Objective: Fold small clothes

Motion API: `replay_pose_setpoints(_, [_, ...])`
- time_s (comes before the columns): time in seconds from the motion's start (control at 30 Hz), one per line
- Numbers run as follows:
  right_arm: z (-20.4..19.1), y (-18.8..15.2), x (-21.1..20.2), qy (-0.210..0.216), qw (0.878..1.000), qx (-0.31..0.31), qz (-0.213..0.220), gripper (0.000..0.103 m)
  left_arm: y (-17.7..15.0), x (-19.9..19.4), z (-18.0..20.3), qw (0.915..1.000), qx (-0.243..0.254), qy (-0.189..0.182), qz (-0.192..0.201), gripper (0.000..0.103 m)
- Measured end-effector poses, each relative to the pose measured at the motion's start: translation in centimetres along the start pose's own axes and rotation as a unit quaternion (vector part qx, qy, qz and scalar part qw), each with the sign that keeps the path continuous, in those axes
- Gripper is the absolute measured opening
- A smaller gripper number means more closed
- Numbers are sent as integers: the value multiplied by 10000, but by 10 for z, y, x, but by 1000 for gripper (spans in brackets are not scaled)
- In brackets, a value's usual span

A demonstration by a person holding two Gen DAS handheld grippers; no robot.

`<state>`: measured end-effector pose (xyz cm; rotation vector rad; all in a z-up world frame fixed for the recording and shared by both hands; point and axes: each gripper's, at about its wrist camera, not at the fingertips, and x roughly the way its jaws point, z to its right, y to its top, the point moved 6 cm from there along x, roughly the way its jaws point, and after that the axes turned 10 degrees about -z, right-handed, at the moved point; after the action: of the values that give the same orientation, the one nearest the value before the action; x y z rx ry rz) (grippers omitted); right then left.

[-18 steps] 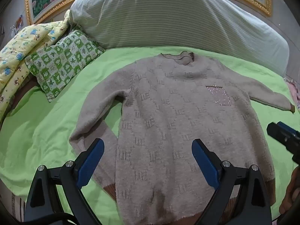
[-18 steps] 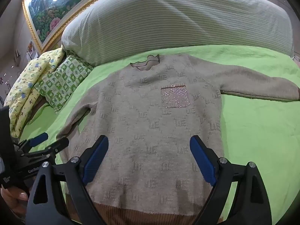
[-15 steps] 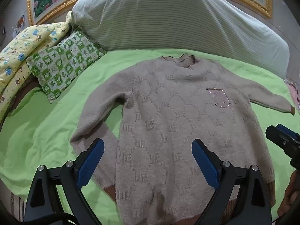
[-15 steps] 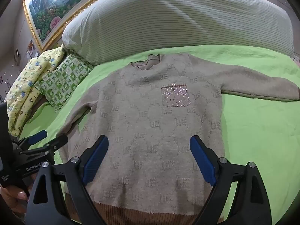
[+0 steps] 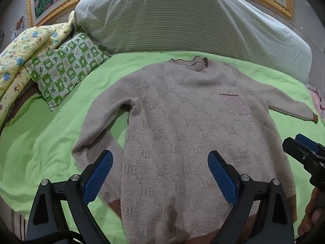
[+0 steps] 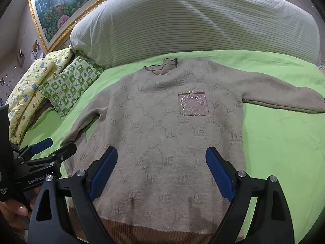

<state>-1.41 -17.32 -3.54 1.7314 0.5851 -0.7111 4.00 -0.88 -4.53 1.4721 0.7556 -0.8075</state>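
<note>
right now your left gripper (image 5: 159, 174) sits at the bottom of the left wrist frame with its blue pads spread wide and nothing pinched between them. it hangs above the lower body of the sweater (image 5: 193, 134), clear of the knit. your right gripper (image 6: 161, 172) fills the bottom of the right wrist frame the same way, jaws wide apart and empty, over the sweater's lower half, just above the brown ribbed hem (image 6: 146, 232). each gripper also shows at the edge of the other's view, and fingers of a hand (image 6: 15, 210) show at the lower left of the right wrist frame.

further up, the beige sweater lies flat, front up, in the middle of both frames on the green sheet (image 5: 40, 142). one sleeve is bent down along its side at centre left; the other stretches out toward the right edge. a sparkly pocket (image 6: 193, 104) sits on the chest, and the collar (image 6: 162, 67) points toward the top.

beyond that, a green checked pillow (image 5: 67, 69) and a yellow quilt (image 5: 24, 48) lie at the upper left. a striped duvet (image 5: 182, 20) is piled across the top, below a gold-framed painting (image 6: 61, 6).
</note>
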Motion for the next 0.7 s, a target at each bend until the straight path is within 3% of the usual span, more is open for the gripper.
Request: replay_pose_setpoints(0.7, [33,4,6,70,9991,355,-203,89,7,17,19,9998,123,0,-163,95])
